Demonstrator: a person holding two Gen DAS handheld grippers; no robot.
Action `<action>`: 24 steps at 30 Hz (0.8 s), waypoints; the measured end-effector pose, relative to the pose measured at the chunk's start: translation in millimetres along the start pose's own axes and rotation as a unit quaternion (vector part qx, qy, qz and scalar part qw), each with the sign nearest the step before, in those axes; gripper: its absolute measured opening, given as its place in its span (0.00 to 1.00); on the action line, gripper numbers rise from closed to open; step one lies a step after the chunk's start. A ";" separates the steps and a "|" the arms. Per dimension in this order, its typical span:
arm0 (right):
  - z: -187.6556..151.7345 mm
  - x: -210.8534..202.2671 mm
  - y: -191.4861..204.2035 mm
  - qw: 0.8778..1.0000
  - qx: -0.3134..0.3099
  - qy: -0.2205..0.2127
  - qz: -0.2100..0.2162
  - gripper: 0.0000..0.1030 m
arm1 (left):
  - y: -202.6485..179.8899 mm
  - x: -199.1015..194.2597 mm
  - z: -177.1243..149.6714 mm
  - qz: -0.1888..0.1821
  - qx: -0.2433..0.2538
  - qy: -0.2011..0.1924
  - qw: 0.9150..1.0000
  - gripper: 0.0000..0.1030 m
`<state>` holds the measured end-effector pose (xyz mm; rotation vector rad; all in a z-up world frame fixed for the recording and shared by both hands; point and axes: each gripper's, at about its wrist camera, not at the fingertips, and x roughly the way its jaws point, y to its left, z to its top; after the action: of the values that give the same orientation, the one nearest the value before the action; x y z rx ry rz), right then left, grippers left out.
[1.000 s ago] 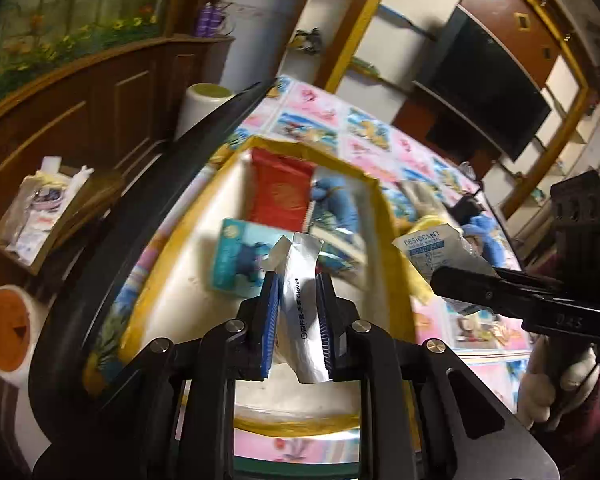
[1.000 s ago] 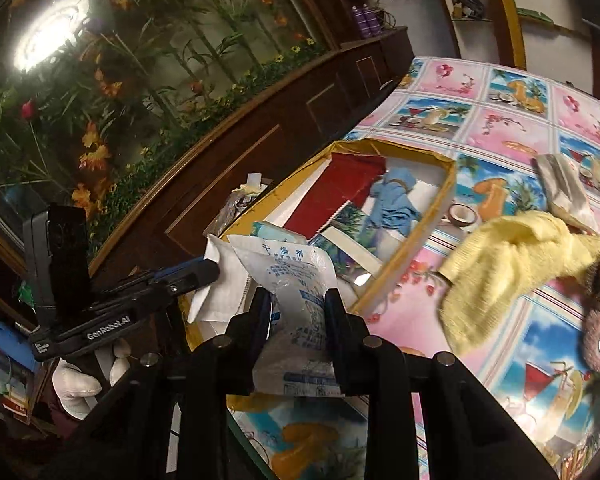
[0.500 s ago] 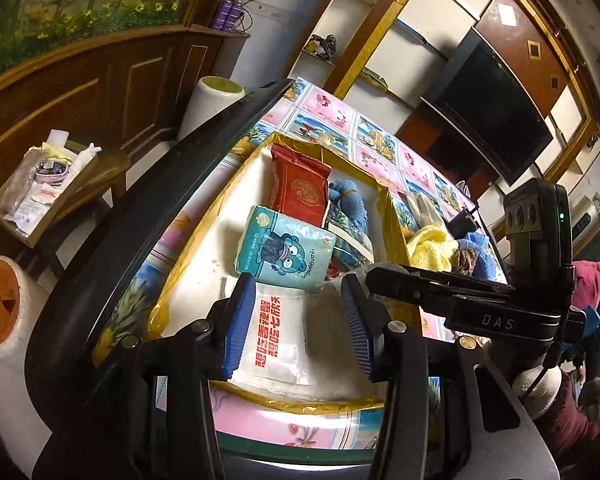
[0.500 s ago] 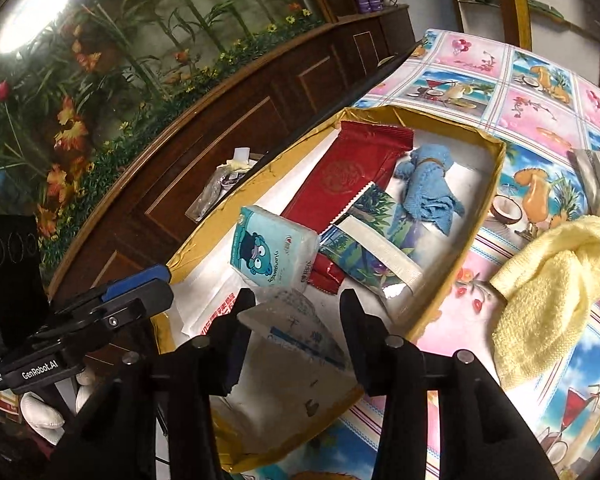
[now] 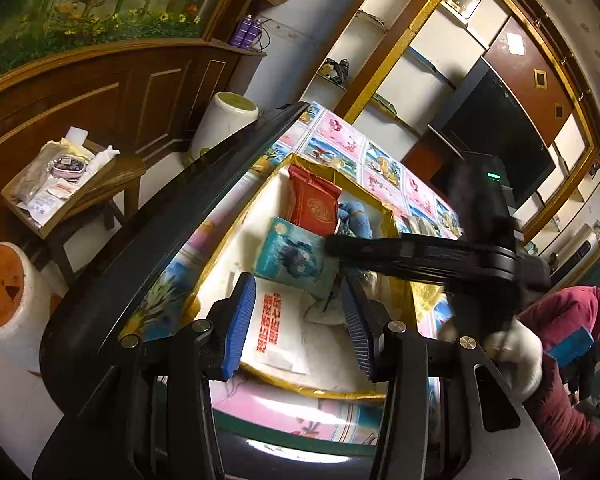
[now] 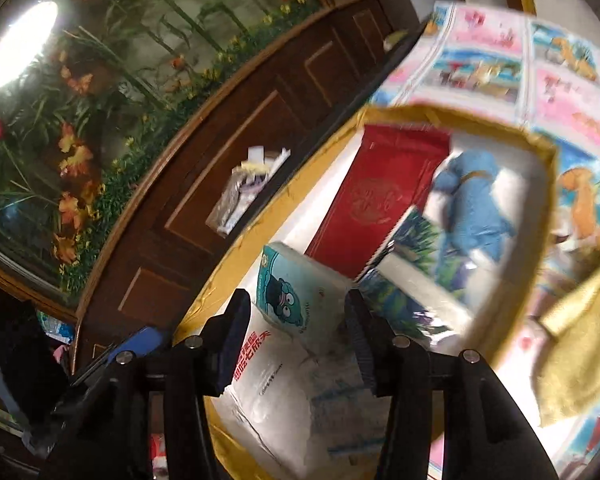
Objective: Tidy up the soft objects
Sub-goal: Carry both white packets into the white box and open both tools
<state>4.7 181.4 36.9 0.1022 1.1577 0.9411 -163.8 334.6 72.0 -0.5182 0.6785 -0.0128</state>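
We look along our left gripper (image 5: 298, 320) and find its fingers (image 5: 240, 324) parted with nothing pressed between them, the gap having just widened; below that gap lies a white packet with red lettering (image 5: 274, 328), flat on the floor of the gold-rimmed tray (image 5: 396, 280), touching neither pad; just beyond the fingertips sits a teal tissue pack (image 5: 296, 258), and farther ahead a red pouch (image 5: 314, 206) with a blue cloth (image 5: 358, 220) to its right. Across the right fingertip reaches our right gripper (image 5: 340, 246) as a dark blurred bar, carried by a white-gloved hand (image 5: 516, 350).

From our right gripper (image 6: 296, 340) the fingers (image 6: 236, 344) are likewise spread and have just been opening further; nothing is clamped; under them lie the white packet with red lettering (image 6: 260, 360) and a second white packet with blue print (image 6: 340, 404), both released in the near end of the tray (image 6: 540, 240); the teal tissue pack (image 6: 296, 292) stands just ahead between the fingertips, apart from the pads. A yellow towel (image 6: 576, 344) lies outside the rim to the right, on the patterned counter (image 6: 488, 48).
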 end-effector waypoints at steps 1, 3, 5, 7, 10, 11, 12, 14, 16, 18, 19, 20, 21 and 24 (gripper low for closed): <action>1.5 10.6 1.2 1.000 0.007 0.015 0.006 0.49 | -0.8 0.4 -0.9 0.001 0.000 0.002 1.000 0.43; 2.6 26.7 5.7 0.998 0.016 0.038 0.036 0.49 | -2.5 1.0 -2.3 0.000 0.000 0.006 1.000 0.43; 0.5 24.9 10.9 0.998 0.010 0.029 0.049 0.49 | -5.8 -0.3 -4.0 -0.004 0.003 0.006 1.000 0.43; -3.6 10.9 12.4 0.998 -0.004 0.011 0.061 0.49 | -11.2 -1.2 -4.6 -0.016 0.011 0.004 1.000 0.43; -18.2 -23.5 5.5 0.999 -0.018 -0.035 0.030 0.49 | -24.9 -1.4 -7.3 -0.037 0.030 0.001 0.999 0.55; -25.0 -36.8 0.3 0.998 -0.021 -0.049 0.020 0.49 | -30.5 -1.2 -9.0 -0.045 0.039 0.000 0.998 0.58; -31.6 -50.6 -6.4 0.998 -0.022 -0.062 0.006 0.49 | -38.4 0.1 -10.8 -0.053 0.052 0.002 0.997 0.59; -44.0 -79.7 -26.0 0.995 -0.021 -0.090 -0.028 0.49 | -52.7 3.9 -14.7 -0.068 0.074 0.011 0.995 0.59; -55.1 -107.8 -51.5 0.990 -0.006 -0.118 -0.073 0.50 | -67.7 9.9 -19.7 -0.079 0.096 0.022 0.992 0.59; -60.7 -130.7 -79.3 0.984 0.024 -0.136 -0.110 0.50 | -81.7 17.5 -25.0 -0.086 0.113 0.035 0.989 0.59; -62.0 -140.3 -93.6 0.981 0.043 -0.142 -0.126 0.50 | -88.2 21.5 -27.8 -0.091 0.119 0.042 0.988 0.59; -64.0 -150.3 -108.7 0.976 0.066 -0.151 -0.142 0.50 | -94.0 23.7 -29.8 -0.094 0.122 0.046 0.987 0.59; -64.7 -157.8 -119.1 0.973 0.081 -0.159 -0.149 0.50 | -99.6 26.3 -32.3 -0.096 0.128 0.052 0.986 0.59; -72.8 -180.3 -142.6 0.964 0.101 -0.184 -0.166 0.50 | -113.5 28.6 -37.4 -0.094 0.146 0.060 0.983 0.59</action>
<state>13.8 -58.1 62.9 0.2308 0.8849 0.4791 -146.3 213.4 82.8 -0.2980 0.7298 -0.3185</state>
